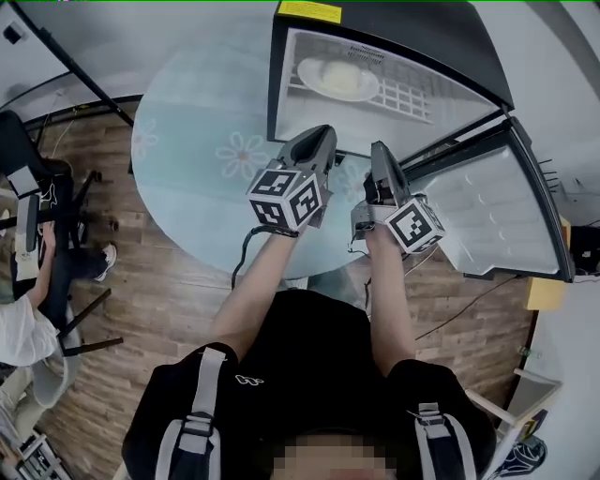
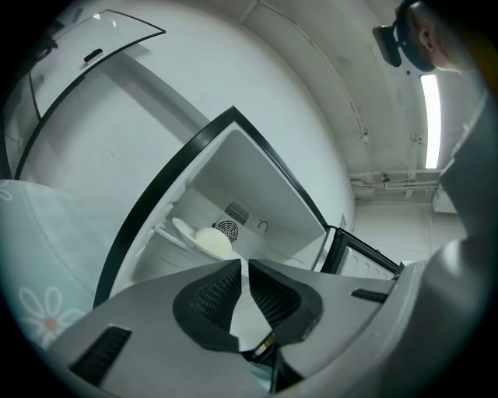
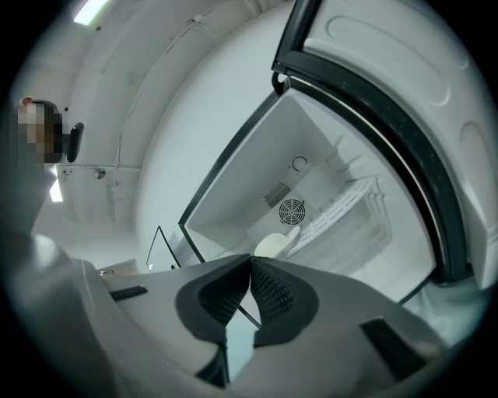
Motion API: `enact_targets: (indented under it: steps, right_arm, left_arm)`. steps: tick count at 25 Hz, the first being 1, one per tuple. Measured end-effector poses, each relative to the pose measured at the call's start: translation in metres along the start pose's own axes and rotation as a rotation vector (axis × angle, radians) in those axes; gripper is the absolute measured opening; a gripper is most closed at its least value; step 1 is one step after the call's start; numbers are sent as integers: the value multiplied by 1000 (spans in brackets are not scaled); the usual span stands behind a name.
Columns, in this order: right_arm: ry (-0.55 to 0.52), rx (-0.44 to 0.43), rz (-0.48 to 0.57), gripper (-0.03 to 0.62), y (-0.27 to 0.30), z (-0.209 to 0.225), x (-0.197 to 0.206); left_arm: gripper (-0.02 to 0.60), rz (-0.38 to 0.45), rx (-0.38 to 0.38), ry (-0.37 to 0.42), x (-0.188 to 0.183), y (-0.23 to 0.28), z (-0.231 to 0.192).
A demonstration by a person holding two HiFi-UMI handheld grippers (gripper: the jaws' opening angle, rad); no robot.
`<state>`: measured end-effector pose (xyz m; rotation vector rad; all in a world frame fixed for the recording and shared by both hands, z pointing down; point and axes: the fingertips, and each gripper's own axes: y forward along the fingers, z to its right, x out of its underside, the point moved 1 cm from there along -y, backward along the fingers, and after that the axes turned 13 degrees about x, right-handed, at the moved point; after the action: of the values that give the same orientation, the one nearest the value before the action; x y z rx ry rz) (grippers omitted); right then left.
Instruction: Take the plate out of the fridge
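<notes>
White plate point(image 1: 337, 80) rests on the shelf inside the open fridge point(image 1: 403, 33) at twelve o'clock. Left gripper point(image 1: 322, 136) empty, jaws barely parted; right gripper point(image 1: 380, 150) empty, jaws closed.

- Yellow label point(image 1: 309, 11) on the black top of the fridge point(image 1: 394, 28): its print is too small to read.
- Cubes on the left gripper point(image 1: 322, 136) and right gripper point(image 1: 380, 150): black-and-white square marker patterns, no letters.
- Small white mark on the person's black shirt point(image 1: 309, 347): illegible.
</notes>
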<state>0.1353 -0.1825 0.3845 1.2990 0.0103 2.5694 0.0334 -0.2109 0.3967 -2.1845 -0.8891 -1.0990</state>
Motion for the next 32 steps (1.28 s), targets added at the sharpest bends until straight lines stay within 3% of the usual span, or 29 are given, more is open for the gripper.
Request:
enact_targets:
  steps: [8, 15, 18, 24, 32]
  right_arm:
    - [-29, -48, -79, 23, 51, -6, 4]
    - [-2, -65, -127, 23, 83, -8, 15]
    - [46, -89, -153, 118, 91, -6, 19]
    - [109, -91, -155, 118, 99, -6, 14]
    - [329, -99, -191, 118, 107, 0, 16]
  left_arm:
    - [25, 74, -140, -88, -11, 16, -37]
    - [52, 104, -130, -136, -13, 30, -52]
    - [52, 118, -122, -173, -15, 35, -54]
    - [123, 125, -68, -275, -18, 44, -51]
    - [127, 133, -41, -371, -20, 48, -58]
